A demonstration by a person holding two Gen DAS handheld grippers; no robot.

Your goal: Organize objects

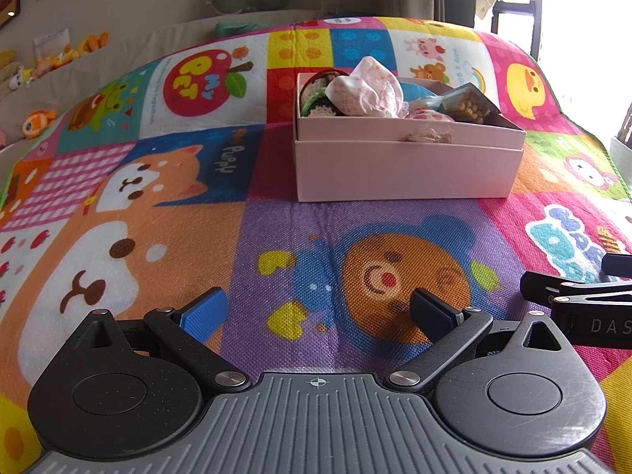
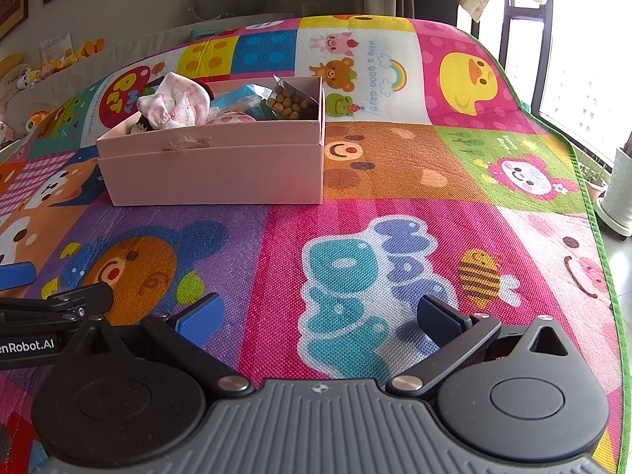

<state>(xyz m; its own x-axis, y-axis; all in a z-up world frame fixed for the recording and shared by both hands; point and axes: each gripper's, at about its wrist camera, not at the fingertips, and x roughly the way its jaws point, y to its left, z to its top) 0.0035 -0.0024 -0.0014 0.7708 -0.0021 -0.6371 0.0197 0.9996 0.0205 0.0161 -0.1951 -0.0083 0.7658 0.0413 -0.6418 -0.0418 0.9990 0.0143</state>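
A pink cardboard box (image 1: 407,170) stands on the colourful play mat (image 1: 276,237), set in its lid. It holds a pink-and-white cloth (image 1: 365,91), a clear bag of brown pellets (image 1: 468,104), a blue packet (image 1: 418,93) and crocheted items (image 1: 316,94). My left gripper (image 1: 318,312) is open and empty, low over the mat in front of the box. My right gripper (image 2: 318,316) is open and empty, to the right of the left one; the box (image 2: 213,177) lies ahead to its left with the cloth (image 2: 173,106) and pellets (image 2: 290,102).
The mat's green edge (image 2: 592,213) drops off at the right, with a white pot (image 2: 620,193) and window beyond. Plush toys (image 1: 39,118) line the left back. The right gripper's side shows in the left wrist view (image 1: 580,300); the left gripper's side shows in the right wrist view (image 2: 47,308).
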